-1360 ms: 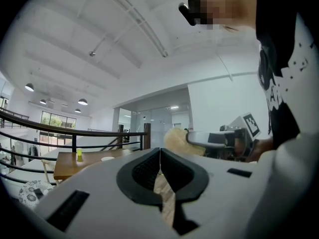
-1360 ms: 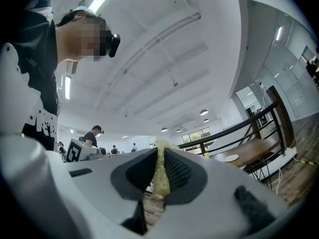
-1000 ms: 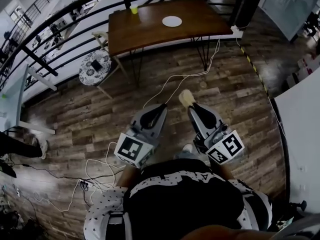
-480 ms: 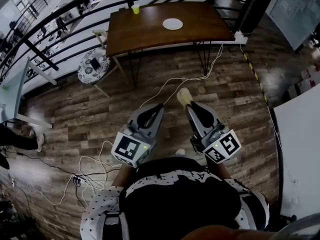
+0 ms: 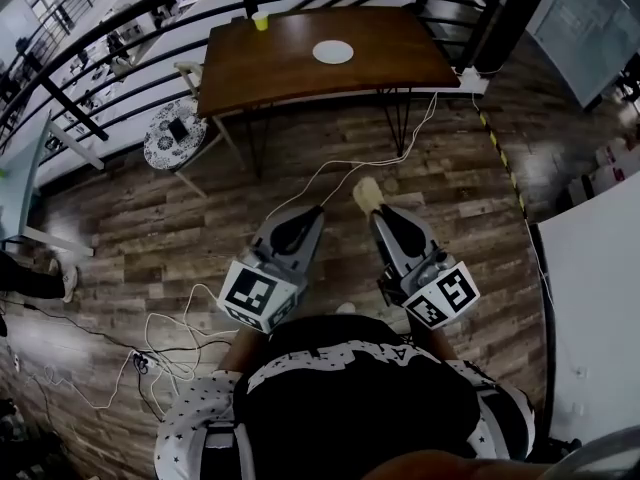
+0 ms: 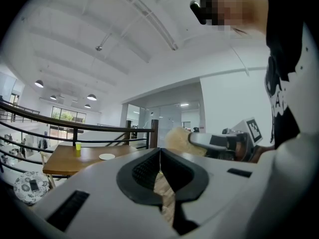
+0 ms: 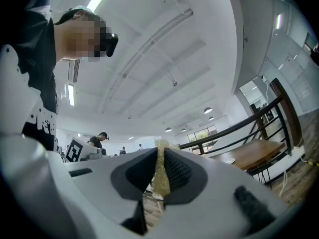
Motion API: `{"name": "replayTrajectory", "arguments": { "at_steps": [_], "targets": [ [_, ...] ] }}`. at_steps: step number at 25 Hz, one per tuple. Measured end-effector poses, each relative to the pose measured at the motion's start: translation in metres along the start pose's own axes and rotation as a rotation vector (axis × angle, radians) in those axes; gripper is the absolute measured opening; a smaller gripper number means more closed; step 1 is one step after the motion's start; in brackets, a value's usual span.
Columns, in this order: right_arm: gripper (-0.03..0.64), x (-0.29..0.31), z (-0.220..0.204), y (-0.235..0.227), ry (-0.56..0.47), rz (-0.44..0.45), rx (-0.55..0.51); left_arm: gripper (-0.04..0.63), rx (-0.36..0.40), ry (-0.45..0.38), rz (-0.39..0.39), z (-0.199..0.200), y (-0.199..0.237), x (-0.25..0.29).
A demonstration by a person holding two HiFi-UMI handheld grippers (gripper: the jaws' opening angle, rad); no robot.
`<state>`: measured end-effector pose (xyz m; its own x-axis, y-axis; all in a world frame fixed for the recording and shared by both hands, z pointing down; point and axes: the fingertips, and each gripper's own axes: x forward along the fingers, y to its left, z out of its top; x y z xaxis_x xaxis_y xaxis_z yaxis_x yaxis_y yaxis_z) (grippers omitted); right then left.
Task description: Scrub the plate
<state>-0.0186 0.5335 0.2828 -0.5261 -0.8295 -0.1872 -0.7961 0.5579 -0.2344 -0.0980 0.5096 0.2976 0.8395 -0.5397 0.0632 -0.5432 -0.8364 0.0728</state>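
A small white plate [image 5: 333, 52] lies on the brown wooden table [image 5: 400, 48] far ahead of me; it also shows as a pale disc, the plate [image 6: 106, 157], in the left gripper view. Both grippers are held close to my body, well short of the table. My right gripper [image 5: 374, 204] is shut on a pale yellow sponge [image 5: 367, 193], whose thin edge, the sponge [image 7: 160, 176], stands between the jaws in the right gripper view. My left gripper [image 5: 310, 213] is shut with nothing in it.
A yellow-green cup [image 5: 260, 21] stands at the table's far left corner. A round patterned stool [image 5: 172, 136] is left of the table. A black railing [image 5: 120, 28] runs behind it. White cables [image 5: 340, 163] trail across the wooden floor. A white surface [image 5: 600, 298] lies to my right.
The table and plate have shifted slightly left and up in the head view as I move over the floor. Both grippers keep their hold and pose.
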Motion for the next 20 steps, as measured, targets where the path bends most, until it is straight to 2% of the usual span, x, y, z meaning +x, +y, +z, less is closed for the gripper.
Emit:
{"name": "replayTrajectory", "arguments": {
  "at_steps": [8,20],
  "targets": [
    [0.049,-0.010,-0.002,-0.013,0.013,-0.002,0.027,0.014,-0.005,0.017,0.010,-0.002,-0.002,0.015],
    [0.049,-0.027,0.005,-0.036,-0.022,-0.053,0.047,0.014,0.019,0.038,-0.046,-0.003,-0.019,0.045]
  ]
}}
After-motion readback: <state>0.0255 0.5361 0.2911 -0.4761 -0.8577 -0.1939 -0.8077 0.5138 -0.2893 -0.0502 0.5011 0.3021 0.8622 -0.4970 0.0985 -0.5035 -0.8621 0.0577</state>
